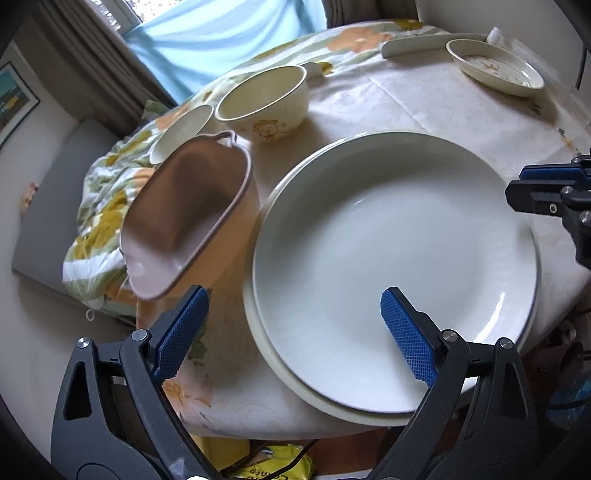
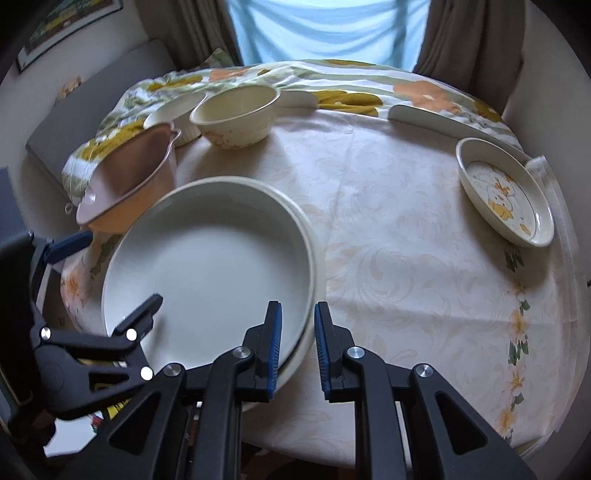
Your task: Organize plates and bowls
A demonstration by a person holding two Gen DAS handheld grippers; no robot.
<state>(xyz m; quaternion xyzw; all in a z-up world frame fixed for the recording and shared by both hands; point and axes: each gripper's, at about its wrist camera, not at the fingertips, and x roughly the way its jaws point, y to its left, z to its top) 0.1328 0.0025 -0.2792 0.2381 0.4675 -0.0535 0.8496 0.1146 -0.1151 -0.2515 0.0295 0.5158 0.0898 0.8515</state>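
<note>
A round table (image 2: 406, 229) draped in a pale damask cloth with orange and olive flowers is standing before a blue-curtained window (image 2: 325, 29). Two large white round plates (image 1: 399, 266) are sitting stacked at the near edge, the upper one slightly offset and the lower rim overhanging the table edge. The left gripper (image 1: 295, 328) is hovering with its blue-padded jaws spread wide, one pad over the upper plate's rim, the other off to the side, gripping nothing. The right gripper (image 2: 298, 343) is straddling the stack's right rim with a narrow gap between its pads, released. A pink rectangular baking dish (image 1: 188, 214) is lying just beside the stack on the left, near the cloth's drooping edge. Behind it a cream cartoon-printed bowl (image 2: 236, 114) is touching a small white bowl (image 2: 173, 110). A cream printed shallow dish (image 2: 506, 192) is resting well apart on the far right, leaving open cloth between.
</note>
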